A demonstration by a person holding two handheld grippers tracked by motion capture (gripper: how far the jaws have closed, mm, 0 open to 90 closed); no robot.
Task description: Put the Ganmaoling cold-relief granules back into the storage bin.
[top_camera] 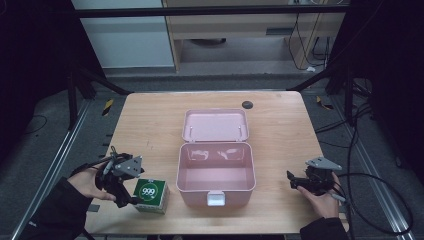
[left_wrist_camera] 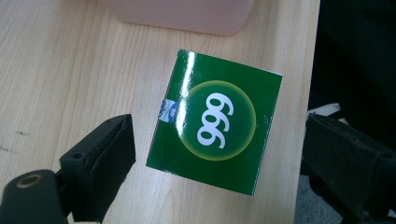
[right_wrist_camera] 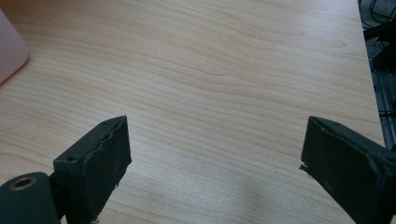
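Note:
A green box point(top_camera: 151, 195) marked "999" lies flat on the wooden table point(top_camera: 280, 130) near its front left. My left gripper point(top_camera: 129, 198) is just left of it, jaws spread wide. In the left gripper view the green box point(left_wrist_camera: 215, 121) lies between and ahead of the jaws of the left gripper point(left_wrist_camera: 217, 140), and neither pad touches it. A pink plastic case point(top_camera: 216, 172) stands open at the table's middle, its lid point(top_camera: 215, 125) folded back and its inside empty. My right gripper point(top_camera: 294, 181) rests open at the front right, with bare wood between the jaws of the right gripper point(right_wrist_camera: 215, 140).
The pink case's wall point(left_wrist_camera: 182, 14) is just beyond the green box, and its corner point(right_wrist_camera: 9, 51) lies left of the right gripper. A dark round disc point(top_camera: 247, 104) sits at the table's far edge. The table's front edge is close to both hands. Cables trail off to the right.

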